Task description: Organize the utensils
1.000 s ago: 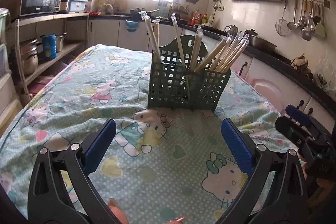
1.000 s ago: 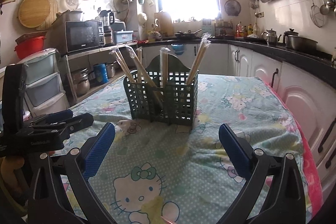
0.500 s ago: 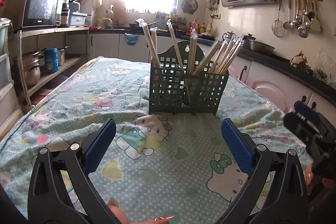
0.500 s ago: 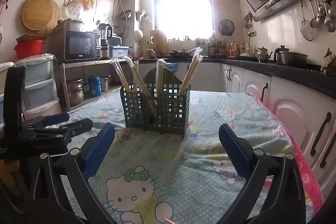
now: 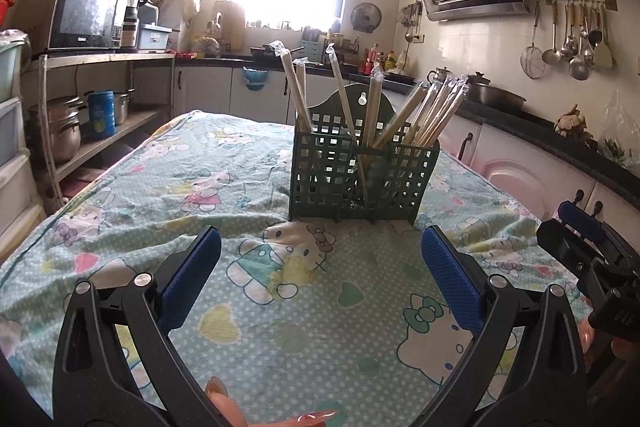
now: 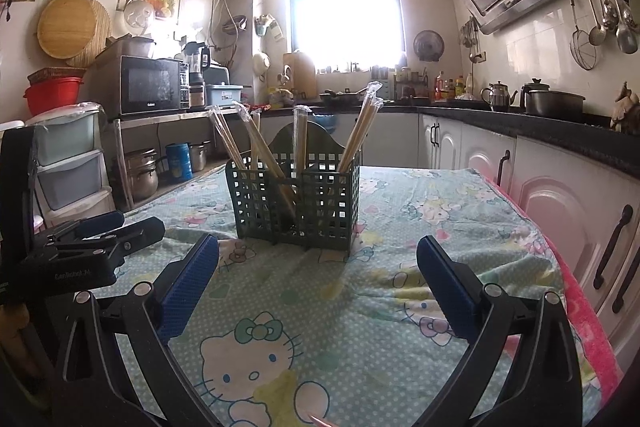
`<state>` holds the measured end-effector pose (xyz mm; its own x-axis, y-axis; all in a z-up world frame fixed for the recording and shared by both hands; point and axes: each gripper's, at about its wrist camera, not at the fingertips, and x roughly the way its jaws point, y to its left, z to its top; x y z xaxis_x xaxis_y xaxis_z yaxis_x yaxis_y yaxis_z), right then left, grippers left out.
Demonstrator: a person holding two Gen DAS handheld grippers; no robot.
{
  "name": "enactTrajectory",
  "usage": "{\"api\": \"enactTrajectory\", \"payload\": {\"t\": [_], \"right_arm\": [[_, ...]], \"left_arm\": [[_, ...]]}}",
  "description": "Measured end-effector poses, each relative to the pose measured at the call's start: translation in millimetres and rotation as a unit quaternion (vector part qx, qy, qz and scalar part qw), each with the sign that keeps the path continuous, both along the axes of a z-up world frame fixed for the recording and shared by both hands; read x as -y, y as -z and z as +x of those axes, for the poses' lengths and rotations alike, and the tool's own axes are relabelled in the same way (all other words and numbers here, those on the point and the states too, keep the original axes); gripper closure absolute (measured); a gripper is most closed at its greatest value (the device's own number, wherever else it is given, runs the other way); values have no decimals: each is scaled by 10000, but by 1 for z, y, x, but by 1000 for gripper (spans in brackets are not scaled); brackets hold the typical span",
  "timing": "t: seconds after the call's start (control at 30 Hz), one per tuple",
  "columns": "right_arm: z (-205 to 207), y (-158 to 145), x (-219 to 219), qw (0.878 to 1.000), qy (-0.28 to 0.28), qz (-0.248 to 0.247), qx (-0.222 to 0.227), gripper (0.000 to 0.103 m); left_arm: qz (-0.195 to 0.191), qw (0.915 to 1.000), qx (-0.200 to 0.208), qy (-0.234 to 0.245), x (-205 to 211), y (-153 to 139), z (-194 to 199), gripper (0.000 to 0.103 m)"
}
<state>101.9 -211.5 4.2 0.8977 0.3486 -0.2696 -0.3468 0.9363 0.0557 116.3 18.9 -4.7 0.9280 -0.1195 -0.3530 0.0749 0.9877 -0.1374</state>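
Green lattice utensil holder (image 5: 362, 173) is seen upright mid-tabletop (image 5: 168, 195) on the cartoon-cat cloth, wrapped chopsticks (image 5: 434, 111) fanned across its compartments; left gripper (image 5: 320, 273) and right gripper (image 6: 318, 277) are both held short of it with jaws spread wide and nothing gripped. If chopsticks are to be regrouped, one wrapped pair should be pinched near its top and lifted straight up so the light holder isn't tipped. Versus a second ago, both views are pitched up and slightly pulled back; holder contents appear unchanged.
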Motion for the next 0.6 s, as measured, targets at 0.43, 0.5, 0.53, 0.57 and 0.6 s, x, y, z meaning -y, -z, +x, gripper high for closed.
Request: {"api": "enactTrajectory", "payload": {"t": [0.43,0.5,0.53,0.57,0.6], "right_arm": [[0,1,-1,10000,16,11,6,6],[0,1,0,10000,20,13,9,6],[-1,1,0,10000,19,16,10,6],[0,2,0,10000,18,14,7,6],[0,2,0,10000,19,13,5,6]], "left_arm": [[11,10000,-3,-21,-2,0,0,11],[15,10000,-7,-24,-2,1,0,11],[13,10000,-8,-25,-2,1,0,11],[10,10000,-9,-23,-2,1,0,11],[8,10000,-11,-24,-2,1,0,11]]}}
